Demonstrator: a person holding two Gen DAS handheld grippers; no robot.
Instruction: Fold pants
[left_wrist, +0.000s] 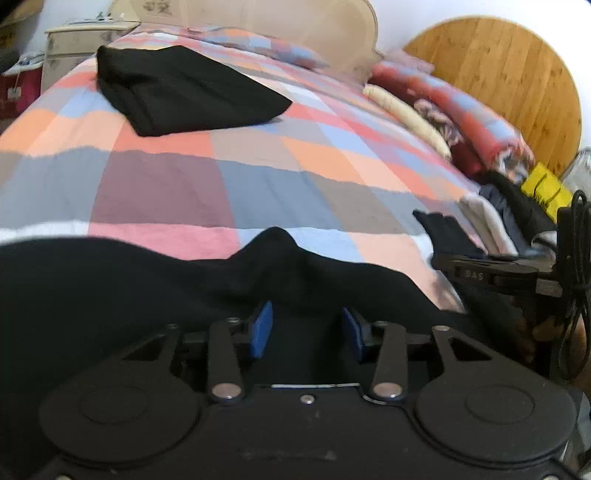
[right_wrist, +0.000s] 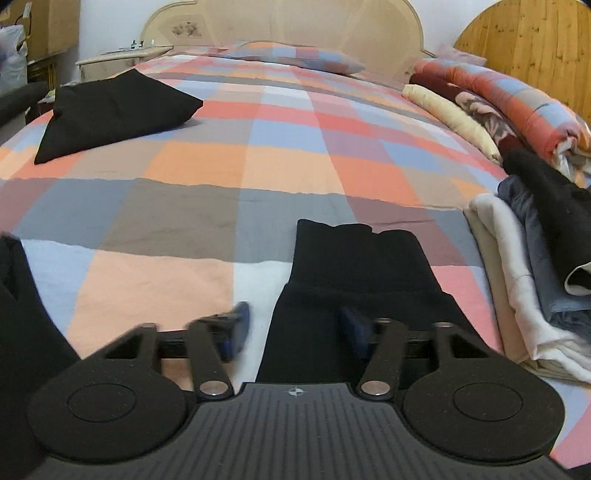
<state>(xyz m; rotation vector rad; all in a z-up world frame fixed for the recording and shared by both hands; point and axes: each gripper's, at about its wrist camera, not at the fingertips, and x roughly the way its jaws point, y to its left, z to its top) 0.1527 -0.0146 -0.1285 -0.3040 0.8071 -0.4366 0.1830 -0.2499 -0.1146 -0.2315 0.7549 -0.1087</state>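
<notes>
Black pants (left_wrist: 147, 280) lie spread along the near edge of the checked bedspread (left_wrist: 258, 177). A raised fold of the cloth sits between the blue pads (left_wrist: 261, 328) of my left gripper (left_wrist: 306, 328), whose jaws stand apart. In the right wrist view the cuffed leg end of the pants (right_wrist: 354, 266) lies on the bed. My right gripper (right_wrist: 295, 328) is open, its right pad over the cloth and its left pad (right_wrist: 236, 328) over bare bedspread (right_wrist: 229, 162). The right gripper also shows in the left wrist view (left_wrist: 491, 269), beside the leg end.
A folded black garment (left_wrist: 184, 92) lies at the far left of the bed, also in the right wrist view (right_wrist: 114, 110). A stack of folded clothes (right_wrist: 532, 258) and rolled blankets (right_wrist: 491, 107) line the right side. A pillow (right_wrist: 295, 55), headboard and round wooden board (left_wrist: 509, 81) stand behind.
</notes>
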